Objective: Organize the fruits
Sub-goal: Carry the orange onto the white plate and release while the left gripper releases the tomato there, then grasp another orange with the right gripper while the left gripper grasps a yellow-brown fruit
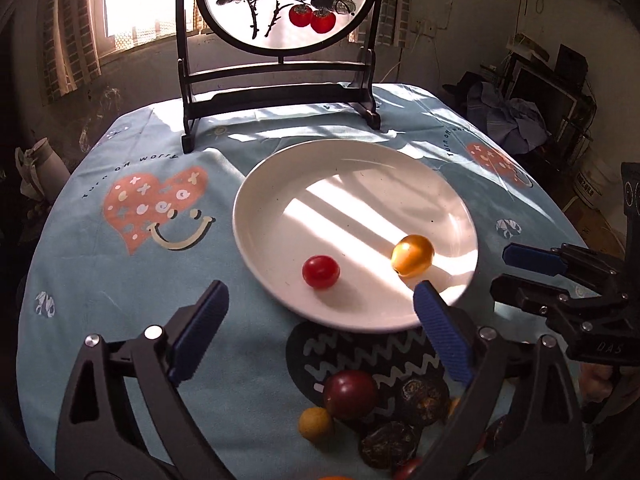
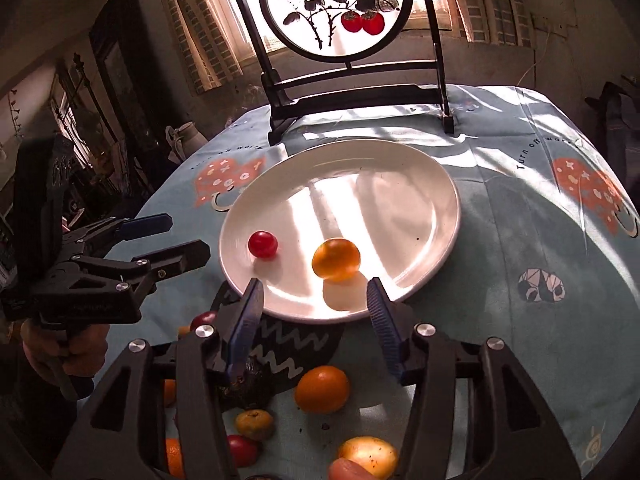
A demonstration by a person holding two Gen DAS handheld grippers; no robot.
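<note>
A white plate (image 1: 280, 280) (image 2: 420, 184) sits mid-table on a blue cloth. In it lie a red cherry tomato (image 1: 321, 271) (image 2: 262, 244) and a yellow-orange tomato (image 1: 412, 255) (image 2: 336, 260). My left gripper (image 1: 320, 320) is open and empty, just before the plate's near rim. My right gripper (image 2: 314, 308) is open and empty at the near rim, in front of the yellow tomato; it also shows from the side in the left wrist view (image 1: 516, 268). Loose fruits lie near me: a dark plum (image 1: 350, 394), a small yellow fruit (image 1: 315, 424), an orange (image 2: 322, 389).
A dark wooden stand (image 1: 280, 92) (image 2: 352, 92) with a round painted screen stands at the table's far edge. Dark wrinkled fruits (image 1: 424, 400) and more small fruits (image 2: 368, 454) lie at the near edge. The left gripper shows in the right wrist view (image 2: 168, 240). The table edge curves close on both sides.
</note>
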